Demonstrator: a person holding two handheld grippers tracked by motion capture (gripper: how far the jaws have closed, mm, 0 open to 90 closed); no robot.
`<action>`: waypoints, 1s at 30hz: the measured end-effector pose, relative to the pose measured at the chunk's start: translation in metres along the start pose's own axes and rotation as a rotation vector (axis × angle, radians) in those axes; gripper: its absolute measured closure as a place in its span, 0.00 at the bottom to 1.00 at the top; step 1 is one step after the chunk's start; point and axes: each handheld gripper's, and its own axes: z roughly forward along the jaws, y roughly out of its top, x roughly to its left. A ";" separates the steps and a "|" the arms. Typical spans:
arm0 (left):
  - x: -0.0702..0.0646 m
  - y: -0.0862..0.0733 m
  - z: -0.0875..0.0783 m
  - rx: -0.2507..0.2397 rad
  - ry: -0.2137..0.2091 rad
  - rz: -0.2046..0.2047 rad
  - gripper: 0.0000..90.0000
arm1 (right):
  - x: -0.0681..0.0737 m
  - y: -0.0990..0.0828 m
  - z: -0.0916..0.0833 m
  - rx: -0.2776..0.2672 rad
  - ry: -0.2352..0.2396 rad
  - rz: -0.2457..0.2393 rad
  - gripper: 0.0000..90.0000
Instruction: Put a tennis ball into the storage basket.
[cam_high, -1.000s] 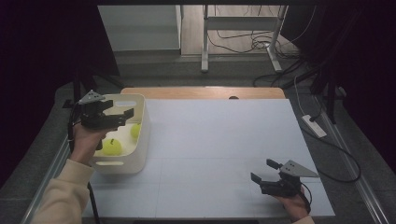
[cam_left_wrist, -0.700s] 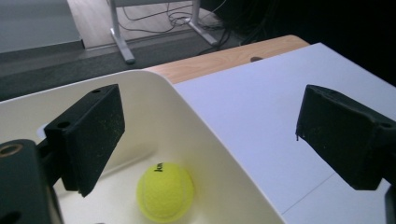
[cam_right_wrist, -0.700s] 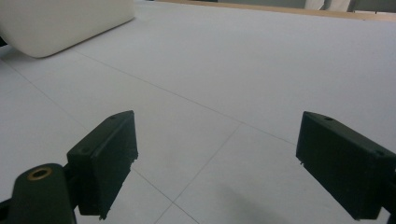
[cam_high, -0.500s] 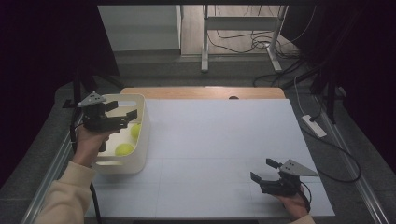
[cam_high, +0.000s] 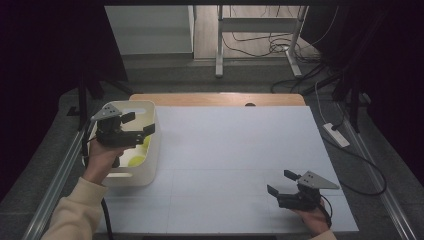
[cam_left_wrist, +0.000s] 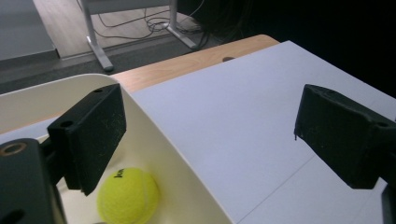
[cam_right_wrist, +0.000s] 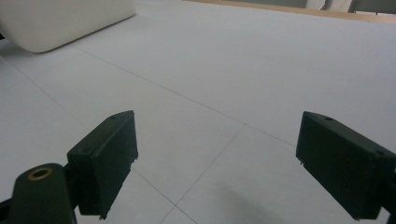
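White tub sits at the tabletop's left edge, toward the far corner. A yellow tennis ball lies inside it; a second yellow shape beside it could be another ball, partly hidden. Left gripper hovers above the tub's right wall, jaws spread wide, holding nothing. Right gripper rests low near the tabletop's near right corner, jaws also parted and empty, well apart from the tub.
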 end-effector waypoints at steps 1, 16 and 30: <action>-0.002 0.000 0.000 -0.002 -0.003 0.003 0.11 | 0.000 0.000 0.000 0.000 0.000 -0.001 0.14; -0.027 -0.006 0.003 -0.012 -0.098 0.047 0.11 | 0.001 0.000 -0.001 0.001 -0.002 -0.002 0.14; -0.060 -0.017 0.015 -0.011 -0.201 0.090 0.11 | 0.001 -0.001 -0.002 0.001 0.000 0.000 0.14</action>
